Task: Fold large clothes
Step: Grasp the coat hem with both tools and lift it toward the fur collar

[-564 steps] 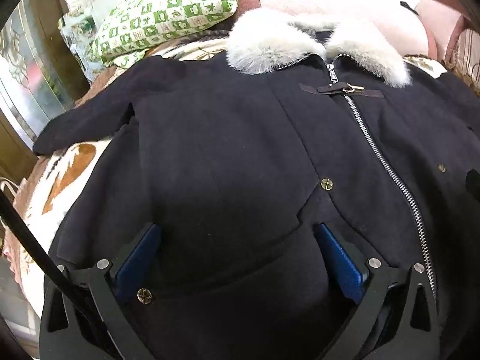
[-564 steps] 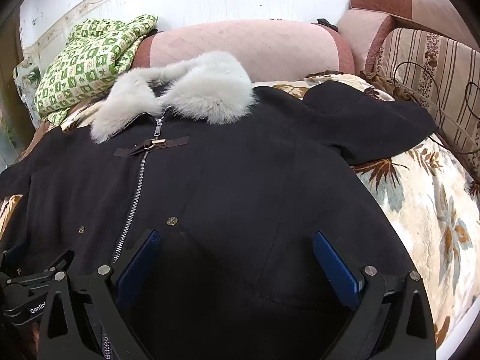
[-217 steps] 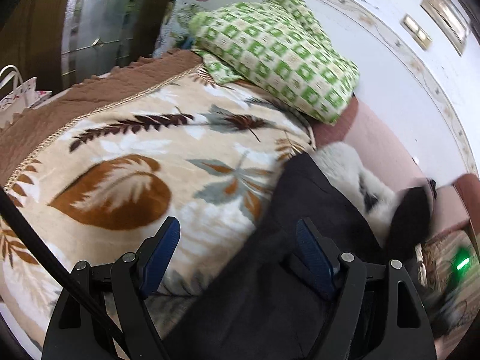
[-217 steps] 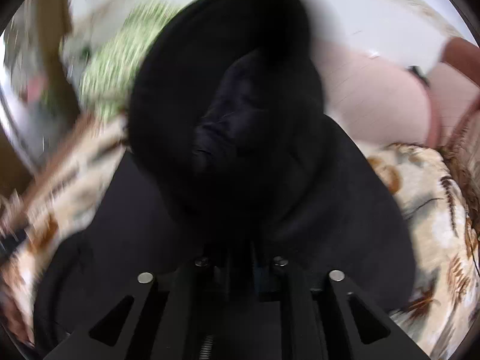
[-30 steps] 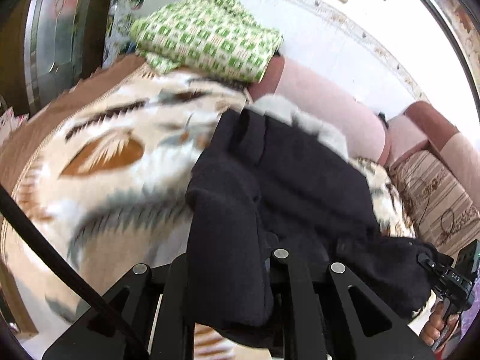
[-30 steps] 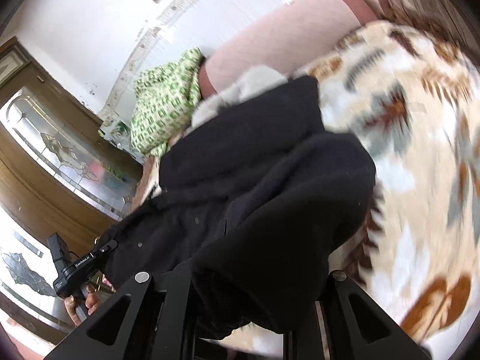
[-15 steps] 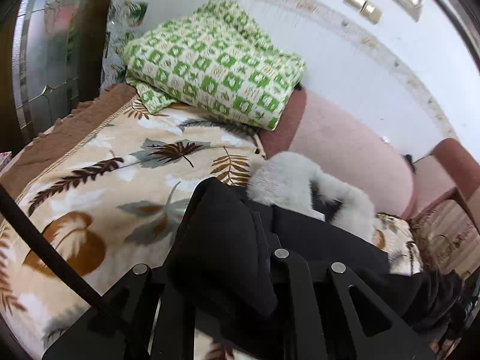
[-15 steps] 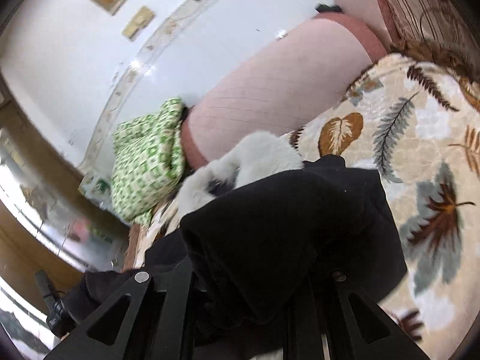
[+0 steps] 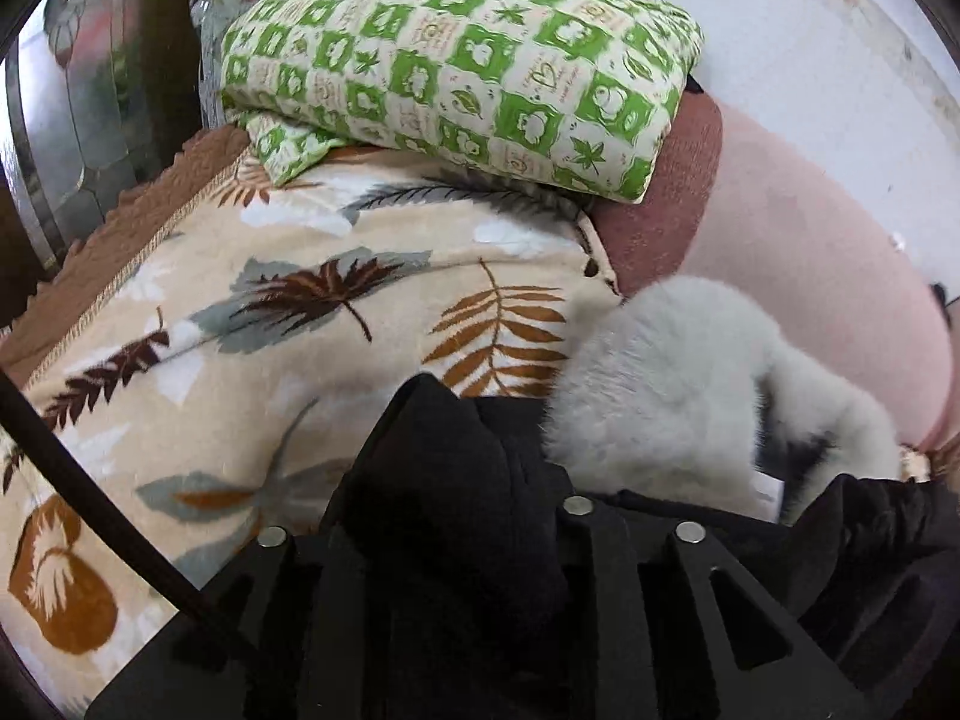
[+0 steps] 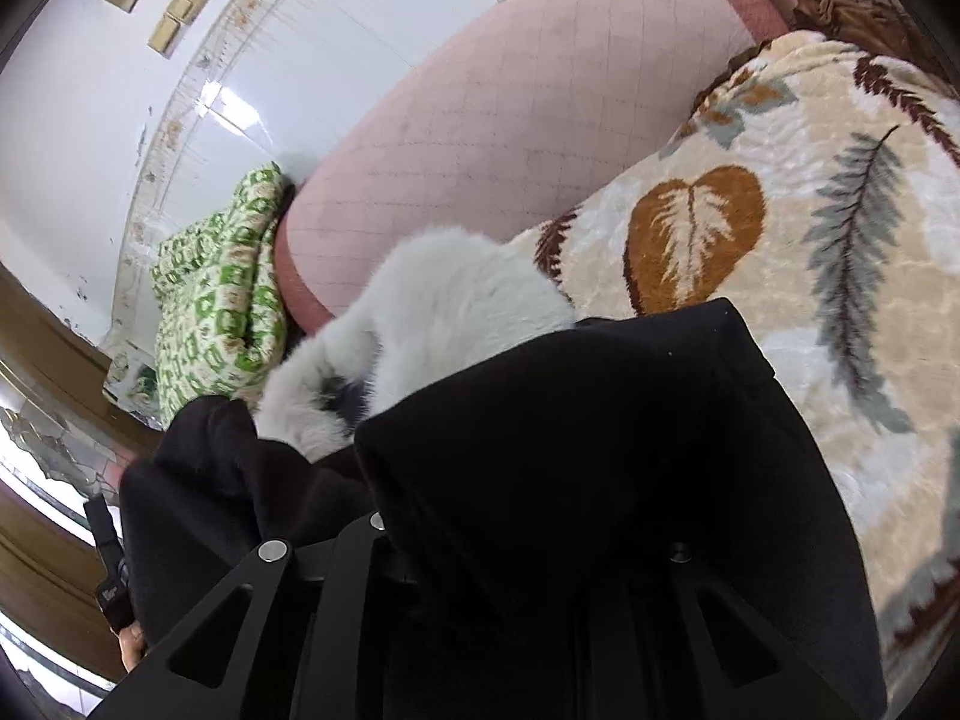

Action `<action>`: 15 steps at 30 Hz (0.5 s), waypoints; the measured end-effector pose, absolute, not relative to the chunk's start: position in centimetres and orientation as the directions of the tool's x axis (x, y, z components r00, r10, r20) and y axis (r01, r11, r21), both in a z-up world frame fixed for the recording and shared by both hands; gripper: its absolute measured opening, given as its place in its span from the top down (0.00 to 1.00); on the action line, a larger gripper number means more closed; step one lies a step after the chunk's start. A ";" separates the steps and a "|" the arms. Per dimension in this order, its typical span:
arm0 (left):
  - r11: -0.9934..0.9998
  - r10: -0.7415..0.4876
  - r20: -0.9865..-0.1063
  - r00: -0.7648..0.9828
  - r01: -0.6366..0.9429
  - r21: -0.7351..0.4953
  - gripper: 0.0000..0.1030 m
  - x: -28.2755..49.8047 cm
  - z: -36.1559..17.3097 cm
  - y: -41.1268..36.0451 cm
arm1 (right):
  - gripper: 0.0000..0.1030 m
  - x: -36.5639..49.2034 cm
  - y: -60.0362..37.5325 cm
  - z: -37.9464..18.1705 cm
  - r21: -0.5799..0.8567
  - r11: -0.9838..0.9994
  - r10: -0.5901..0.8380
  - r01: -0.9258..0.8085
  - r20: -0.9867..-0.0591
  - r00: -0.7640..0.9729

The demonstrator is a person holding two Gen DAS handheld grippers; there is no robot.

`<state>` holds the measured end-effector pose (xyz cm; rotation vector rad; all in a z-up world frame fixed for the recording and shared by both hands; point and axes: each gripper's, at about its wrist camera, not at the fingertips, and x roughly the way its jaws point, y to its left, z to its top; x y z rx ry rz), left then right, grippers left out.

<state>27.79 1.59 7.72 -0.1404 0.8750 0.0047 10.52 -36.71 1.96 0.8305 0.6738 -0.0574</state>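
Gripping a bunched fold of the black coat point(image 9: 444, 480), our left claw point(image 9: 456, 546) was pressed together on the cloth, which swelled up between its fingers and hid the tips. Our right claw point(image 10: 528, 546) likewise pinched a thick fold of the same coat point(image 10: 600, 450), the fabric draped over its frame so that only the bolts showed.

We take the white fur collar point(image 9: 666, 396) as our landmark. The black cloth held by our left claw lay just in front of the collar and touched its near edge. Behind the collar rose the pink bolster point(image 9: 810, 276), and to its left spread the leaf-patterned blanket point(image 9: 288, 324) on which the coat rested. Farther behind and to the left of the collar, the green checked quilt point(image 9: 456, 54) lay folded on top of the blanket's far end.

From our right wrist view, the collar point(image 10: 444, 306) sat just beyond the lifted fold, with the blanket point(image 10: 840, 192) stretching away to its right and the quilt point(image 10: 222, 300) to its left.
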 end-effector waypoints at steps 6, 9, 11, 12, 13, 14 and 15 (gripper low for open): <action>0.984 -0.086 -0.784 0.614 -0.070 -0.163 0.51 28.8 8.0 2.4 | 0.75 10.5 -37.9 1.4 0.735 0.628 0.298 0.256 -0.531 0.793; 0.979 -0.115 -0.754 0.646 -0.057 -0.197 0.35 28.0 9.8 3.3 | 0.68 9.9 -38.6 2.1 0.781 0.580 0.325 0.233 -0.484 0.812; 0.982 -0.093 -0.730 0.678 -0.060 -0.181 0.29 27.2 11.4 3.7 | 0.57 9.5 -39.0 2.2 0.822 0.527 0.349 0.218 -0.443 0.826; 0.981 -0.092 -0.722 0.686 -0.061 -0.183 0.29 26.9 12.0 4.0 | 0.44 9.3 -39.1 2.4 0.831 0.514 0.349 0.212 -0.428 0.834; 0.980 -0.093 -0.717 0.691 -0.063 -0.188 0.29 26.5 12.8 4.4 | 0.40 9.0 -39.2 2.8 0.833 0.510 0.330 0.214 -0.420 0.845; 0.978 -0.100 -0.712 0.695 -0.064 -0.200 0.29 26.1 13.4 4.7 | 0.33 8.6 -39.3 3.3 0.833 0.509 0.312 0.217 -0.413 0.855; 0.975 -0.111 -0.707 0.698 -0.063 -0.215 0.29 25.6 14.0 5.1 | 0.25 8.4 -39.3 3.8 0.831 0.510 0.293 0.220 -0.409 0.864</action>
